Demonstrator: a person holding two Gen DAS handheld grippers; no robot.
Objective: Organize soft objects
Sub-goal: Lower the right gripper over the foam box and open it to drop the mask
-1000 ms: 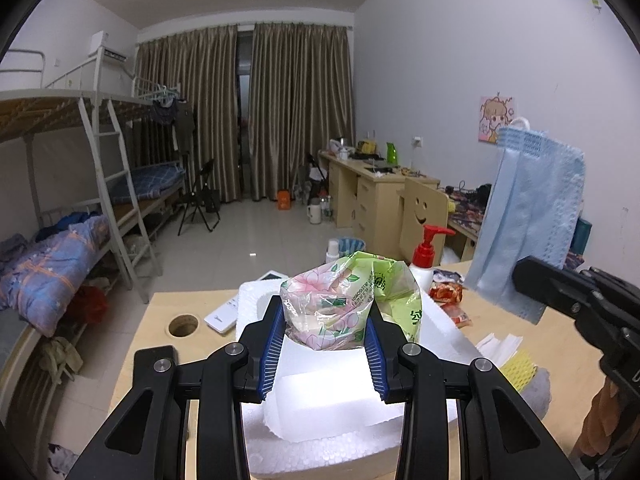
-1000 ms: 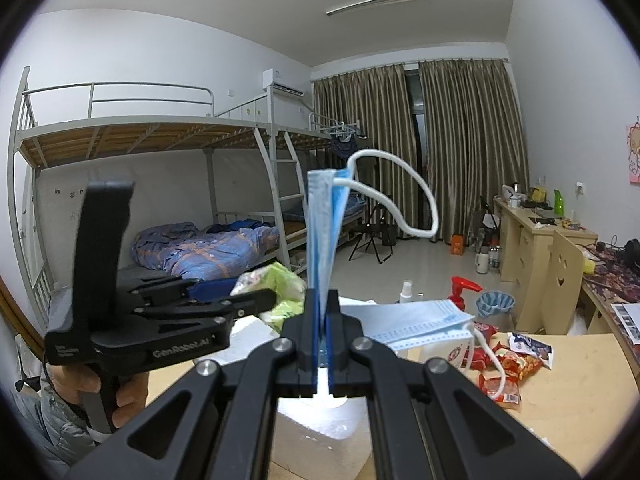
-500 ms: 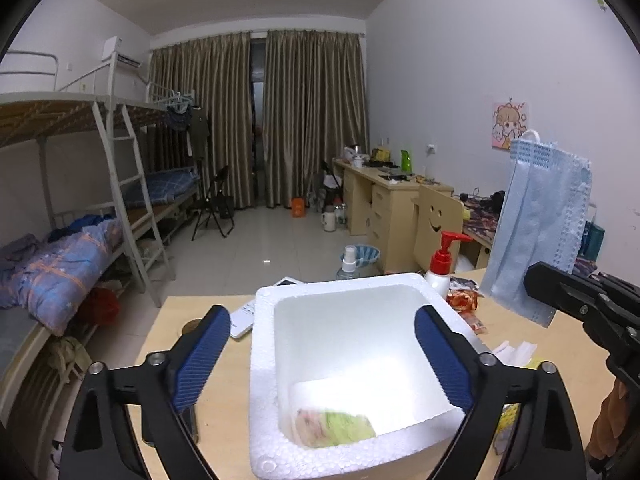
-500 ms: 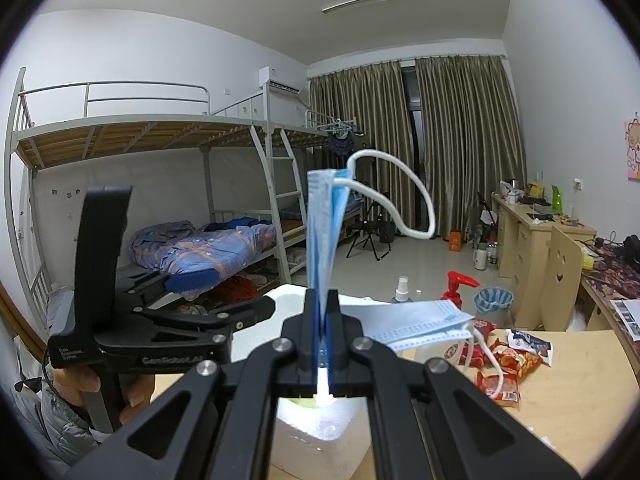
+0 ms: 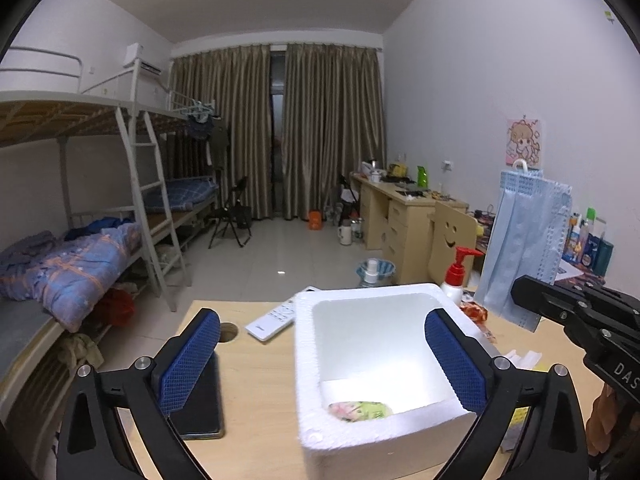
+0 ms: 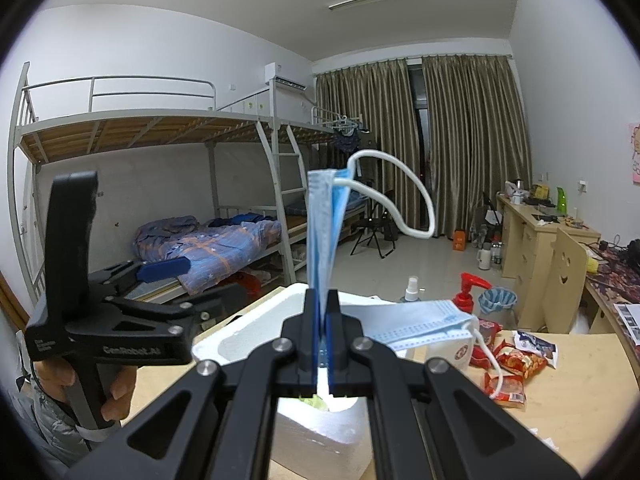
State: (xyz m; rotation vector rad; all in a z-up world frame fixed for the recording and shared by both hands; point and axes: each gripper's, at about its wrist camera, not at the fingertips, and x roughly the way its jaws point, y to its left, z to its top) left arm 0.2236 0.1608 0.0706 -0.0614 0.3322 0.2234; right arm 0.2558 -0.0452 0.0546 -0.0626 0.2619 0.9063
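Note:
A white foam box point(image 5: 304, 360) stands on the wooden table. A green and pink tissue pack point(image 5: 360, 411) lies on its floor. My left gripper point(image 5: 320, 320) hovers over the box's near-left side, its jaws opening wide with nothing between the blue pads. My right gripper point(image 6: 320, 304) is shut on the lower edge of a blue face mask point(image 6: 320, 220), holding it upright above the box point(image 6: 240, 332). In the left wrist view the mask point(image 5: 524, 248) hangs at the right. A second mask point(image 6: 424, 320) lies just behind the box.
A white remote point(image 5: 272, 316) and a dark phone point(image 5: 200, 396) lie left of the box, near a round hole point(image 5: 228, 328) in the table. A red pump bottle point(image 5: 456, 276) and snack packets point(image 6: 504, 364) sit behind and right. A hand point(image 6: 116, 392) holds the left gripper's handle.
The left gripper let go of the tissue pack, which dropped into the foam box. Its jaws spread wide and it drew back. The right gripper and mask stayed still.

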